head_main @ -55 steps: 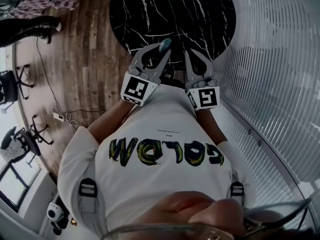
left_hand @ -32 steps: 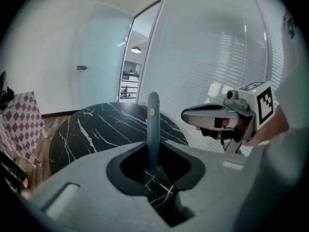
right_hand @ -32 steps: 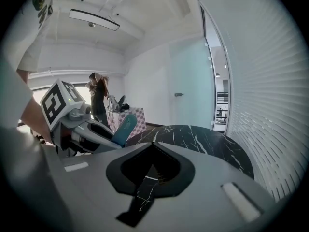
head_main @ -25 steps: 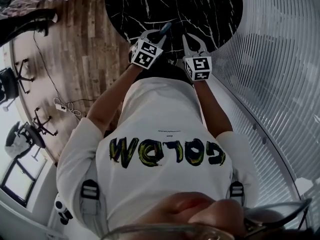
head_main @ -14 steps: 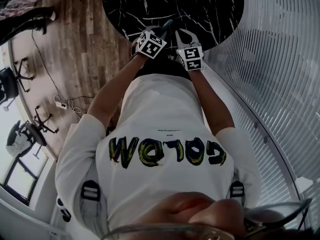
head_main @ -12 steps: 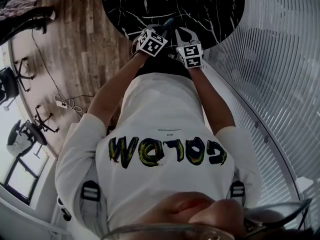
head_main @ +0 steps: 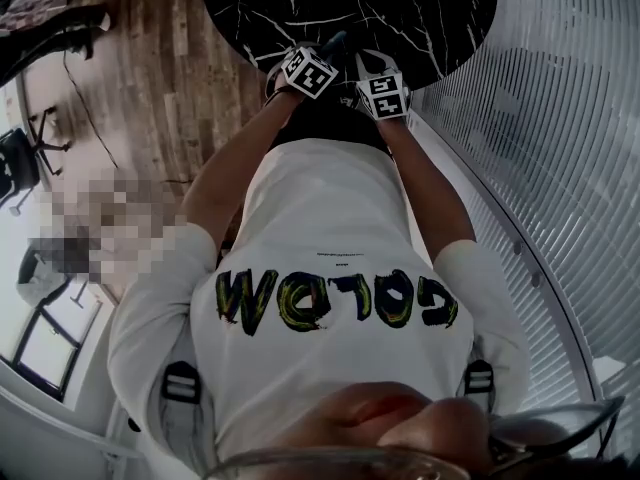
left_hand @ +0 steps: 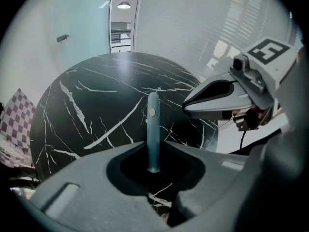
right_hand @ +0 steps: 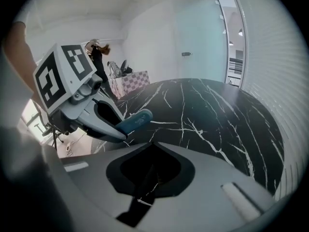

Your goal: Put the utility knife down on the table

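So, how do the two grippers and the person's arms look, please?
The left gripper and right gripper match: light grey plastic, two broad jaws with dark cut-outs, and a white cube with black square markers on each. A thin dark cable runs under the right one. The person wears a white short-sleeved T-shirt.

The scene holds one slim blue-grey utility knife, one round black marble counter, two grey plastic grippers, and one red-and-white checked cloth.

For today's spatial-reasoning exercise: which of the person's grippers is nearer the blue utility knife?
Left. The left gripper holds the utility knife clamped between its jaws; the right gripper sits beside it, jaws together and empty, apart from the knife.
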Available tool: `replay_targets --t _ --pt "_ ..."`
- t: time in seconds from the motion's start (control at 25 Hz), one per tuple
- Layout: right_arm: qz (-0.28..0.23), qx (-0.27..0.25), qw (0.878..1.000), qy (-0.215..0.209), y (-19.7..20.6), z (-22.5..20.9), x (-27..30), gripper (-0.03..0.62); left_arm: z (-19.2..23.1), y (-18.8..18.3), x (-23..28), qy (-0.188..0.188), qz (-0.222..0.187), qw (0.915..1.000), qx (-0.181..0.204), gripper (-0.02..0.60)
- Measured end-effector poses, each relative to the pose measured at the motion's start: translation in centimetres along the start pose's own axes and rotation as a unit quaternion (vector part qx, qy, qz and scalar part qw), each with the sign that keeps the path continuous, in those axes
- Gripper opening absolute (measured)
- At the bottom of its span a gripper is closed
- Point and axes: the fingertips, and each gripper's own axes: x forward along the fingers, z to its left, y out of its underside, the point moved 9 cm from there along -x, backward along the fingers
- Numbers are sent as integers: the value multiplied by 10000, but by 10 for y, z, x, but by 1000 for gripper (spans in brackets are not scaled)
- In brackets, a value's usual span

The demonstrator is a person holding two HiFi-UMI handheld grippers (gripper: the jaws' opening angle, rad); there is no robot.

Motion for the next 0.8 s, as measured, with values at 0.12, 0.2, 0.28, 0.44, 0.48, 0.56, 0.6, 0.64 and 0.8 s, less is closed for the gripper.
replay_targets --t 0.12,0.2,0.28,0.44,0.48,0.56,0.6,0.64,0.8 --pt "173 43 9998 44 7 -4 8 2 -2 0 4 71 56 10000 24 75" --pt "268 35 9996 52 10 -6 12 2 -2 1 9 86 113 9999 48 75" --pt "348 25 9994 36 11 -7 15 2 -2 3 12 88 154 9998 59 75" --pt "408 40 9992 -32 14 -6 17 2 -1 2 14 126 198 9997 49 75" --pt "418 37 9991 -47 14 -5 18 2 -1 2 14 142 208 9997 55 75" --pt "440 59 9990 -64 17 -4 18 2 0 1 14 169 266 9995 79 75" --pt "445 85 9990 -65 18 -4 18 2 0 1 15 186 314 9993 88 75" --pt "443 113 9989 -63 19 -4 17 2 0 0 15 208 368 9991 90 75" --pt "403 181 9990 -52 22 -4 17 2 2 -2 17 278 551 9981 71 75"
